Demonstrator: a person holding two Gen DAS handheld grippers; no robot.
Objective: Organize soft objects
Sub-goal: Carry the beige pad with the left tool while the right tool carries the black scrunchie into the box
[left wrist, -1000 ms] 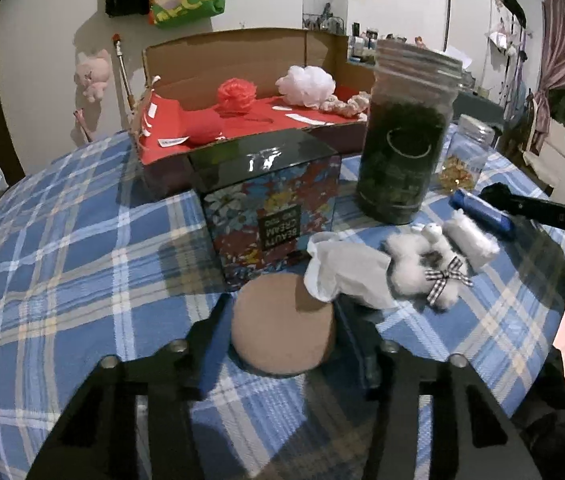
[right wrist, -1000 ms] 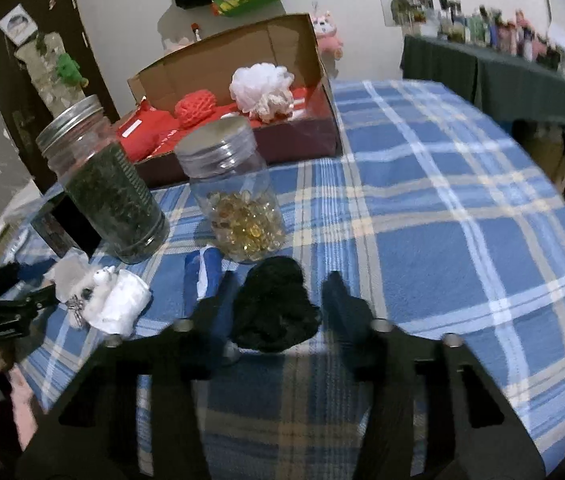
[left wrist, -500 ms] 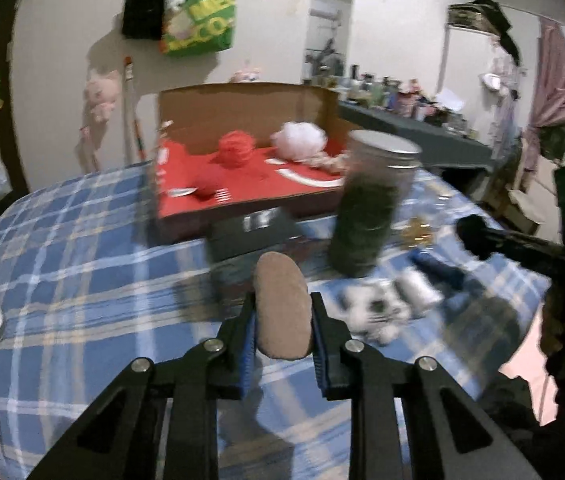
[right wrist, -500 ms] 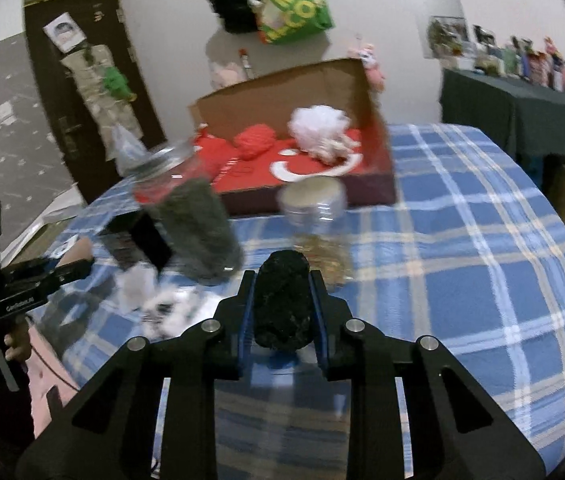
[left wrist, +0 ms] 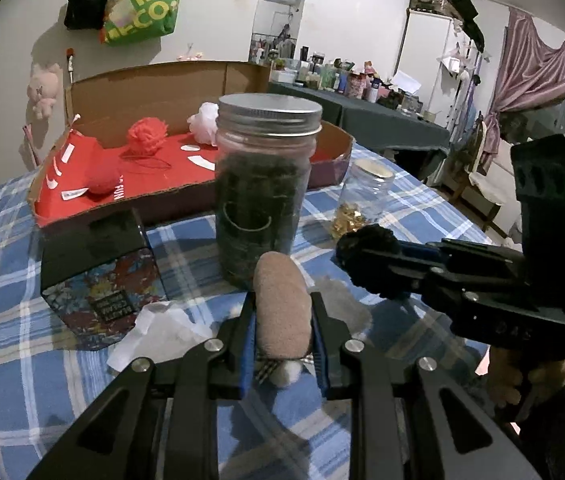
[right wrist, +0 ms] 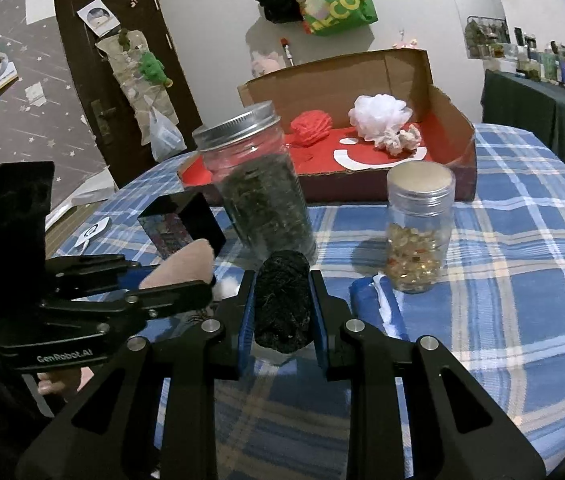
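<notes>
My left gripper (left wrist: pixel 282 298) is shut on a tan round soft pad (left wrist: pixel 280 320), squeezed upright between the blue-lined fingers, above the table. My right gripper (right wrist: pixel 281 280) is shut on a black fuzzy puff (right wrist: pixel 281 304), also lifted. The two grippers hang side by side; each appears in the other's view, the right gripper (left wrist: pixel 366 258) and the tan pad (right wrist: pixel 186 264). Behind the jars, an open cardboard box (right wrist: pixel 454 148) with a red lining holds a red pompom (right wrist: pixel 311 128), a white mesh puff (right wrist: pixel 380 114) and a red ball (left wrist: pixel 102 174). A white plush with a checked bow (left wrist: pixel 286 374) lies under the left gripper.
A tall lidded jar of dark stuff (left wrist: pixel 262 188) stands right ahead of both grippers. A small jar of yellow bits (right wrist: pixel 418 232), a black flowered box (left wrist: pixel 98 276), a white cloth (left wrist: pixel 158 328) and a blue packet (right wrist: pixel 378 304) lie on the blue plaid tablecloth (right wrist: pixel 522 280).
Both grippers shut on their soft objects, which lay on the table between open fingers, and lifted them. Both then moved up and toward the tall jar and each other.
</notes>
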